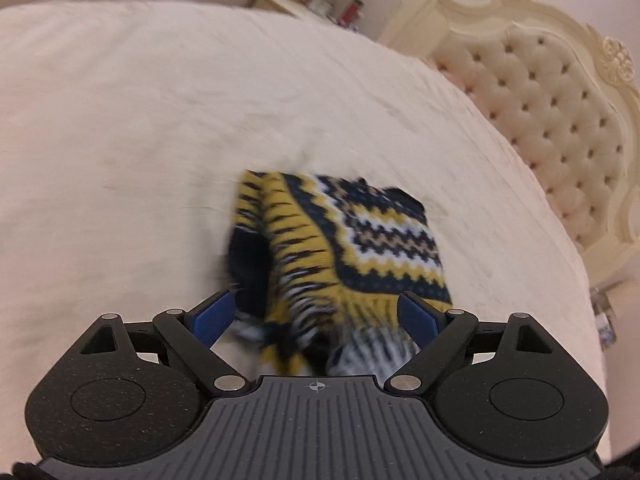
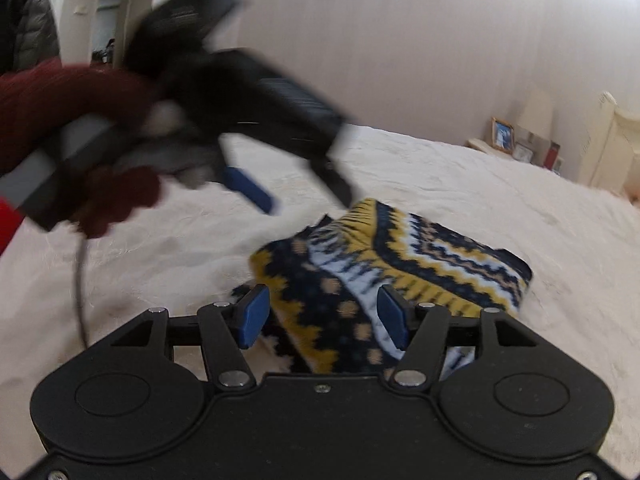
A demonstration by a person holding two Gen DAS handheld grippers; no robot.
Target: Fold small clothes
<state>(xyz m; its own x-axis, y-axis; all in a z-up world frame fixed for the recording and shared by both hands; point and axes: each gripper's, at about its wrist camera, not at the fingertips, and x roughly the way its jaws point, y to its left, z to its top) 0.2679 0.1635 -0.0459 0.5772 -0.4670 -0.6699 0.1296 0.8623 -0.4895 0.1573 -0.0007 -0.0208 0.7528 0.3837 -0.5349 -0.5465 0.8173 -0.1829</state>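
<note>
Lying crumpled on the bed [image 1: 120, 120], sweater [image 1: 360, 240] just ahead of both tools, left tool [image 1: 316, 312] spread wide — nothing pinched, right tool [image 2: 324, 316] part-spread, knit between its pads, grip unclear.

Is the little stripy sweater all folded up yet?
Partly. The sweater lies bunched on the bed with one layer flipped over. Both the left gripper and right gripper are open, holding nothing. Smoothing and tidy final folds look left.
</note>
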